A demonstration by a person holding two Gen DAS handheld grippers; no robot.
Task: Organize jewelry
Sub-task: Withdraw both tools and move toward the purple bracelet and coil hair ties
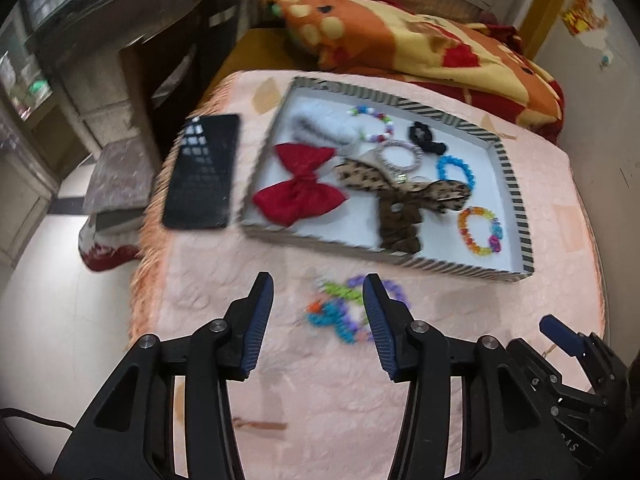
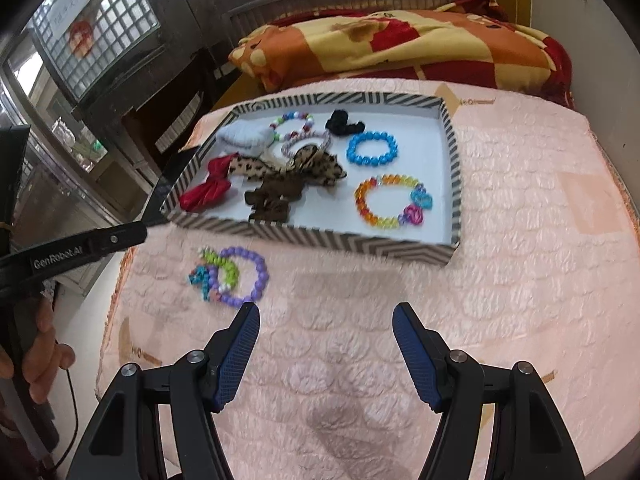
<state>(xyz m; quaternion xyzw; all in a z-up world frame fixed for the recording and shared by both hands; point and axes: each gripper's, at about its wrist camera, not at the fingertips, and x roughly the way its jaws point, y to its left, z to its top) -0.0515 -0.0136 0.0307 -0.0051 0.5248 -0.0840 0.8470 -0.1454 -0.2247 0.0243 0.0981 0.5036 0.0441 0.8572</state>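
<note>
Your left gripper [image 1: 318,286]: fingers spread, nothing gripped; its right finger [image 1: 380,320] cuts off part of the blurred bead bracelets [image 1: 340,312] on the pink bed cover [image 1: 280,360]. Your right gripper [image 2: 326,314]: fingers released, empty, bracelets just beyond the left tip. Further out: striped tray [image 2: 320,236] of bows and bracelets; black phone [image 1: 202,172] beside it. Legible: "GenRobot.AI" on the left gripper's body.

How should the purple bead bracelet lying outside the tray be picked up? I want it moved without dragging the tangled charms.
Grip the purple bead bracelet on its bare arc, the side away from the green and blue charms. It lies flat on the pink quilt, so come from above, one finger inside the ring and one outside. The charms will probably lift too.
</note>
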